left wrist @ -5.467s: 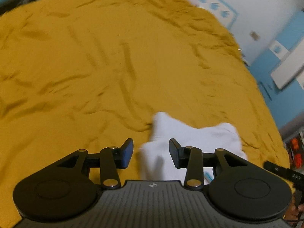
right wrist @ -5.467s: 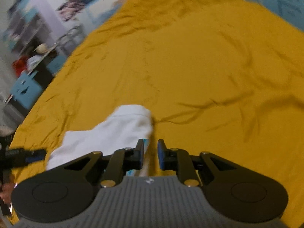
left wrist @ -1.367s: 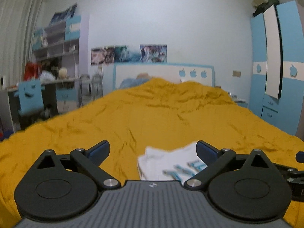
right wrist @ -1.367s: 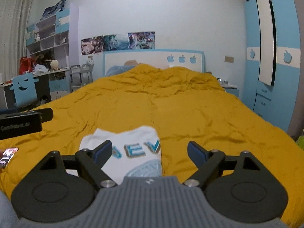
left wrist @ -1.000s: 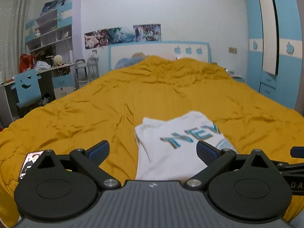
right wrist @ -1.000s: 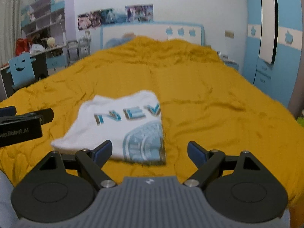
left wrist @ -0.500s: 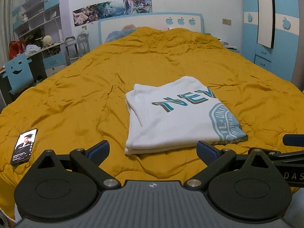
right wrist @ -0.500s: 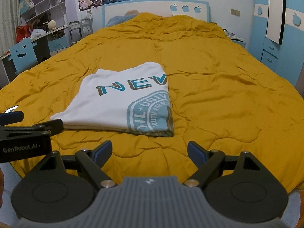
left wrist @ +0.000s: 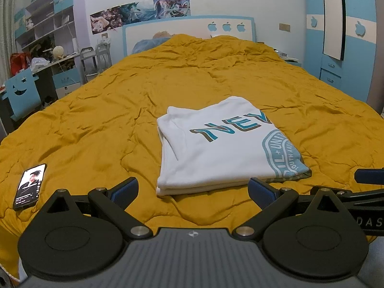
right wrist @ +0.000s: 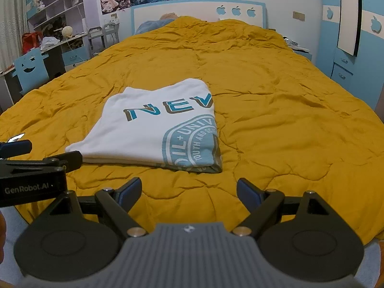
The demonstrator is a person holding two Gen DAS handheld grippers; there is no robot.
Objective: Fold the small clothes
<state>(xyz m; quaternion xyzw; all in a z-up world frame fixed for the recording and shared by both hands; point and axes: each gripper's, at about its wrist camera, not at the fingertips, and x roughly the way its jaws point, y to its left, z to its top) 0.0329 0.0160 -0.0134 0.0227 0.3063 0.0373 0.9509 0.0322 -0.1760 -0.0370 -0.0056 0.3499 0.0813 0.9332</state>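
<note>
Mustard-yellow bedding (left wrist: 100,124) filled the left wrist view, and on it your folded white T-shirt (left wrist: 223,148) lay flat, straight ahead of your left hand-held gripper (left wrist: 193,188) and slightly toward its right finger. That gripper stood wide, holding nothing, its blue pads short of the shirt's near edge and not touching it. The shirt's longer side ran away from you toward the headboard (left wrist: 189,31), with the stacked fold layers showing along the near edge. A phone (left wrist: 30,184) lay on the bedding well off to the left. At the right edge, a blue tip and black bar of your other gripper were cut off, so nothing more of it could be read from there.

Seen from the right wrist, the same yellow bed (right wrist: 288,110) stretched ahead, and the T-shirt (right wrist: 153,124) lay ahead and to the left of your right hand-held gripper (right wrist: 188,190), which was likewise wide and empty. Its near right corner, carrying the round teal print, sat closest to that gripper; the far left corner was partly hidden behind your left hand-held gripper (right wrist: 36,158). By my judgement the left one was better centred on the shirt, the right one nearer only to that printed corner. What lay beneath the top layer, sleeves included, could not be made out.
</note>
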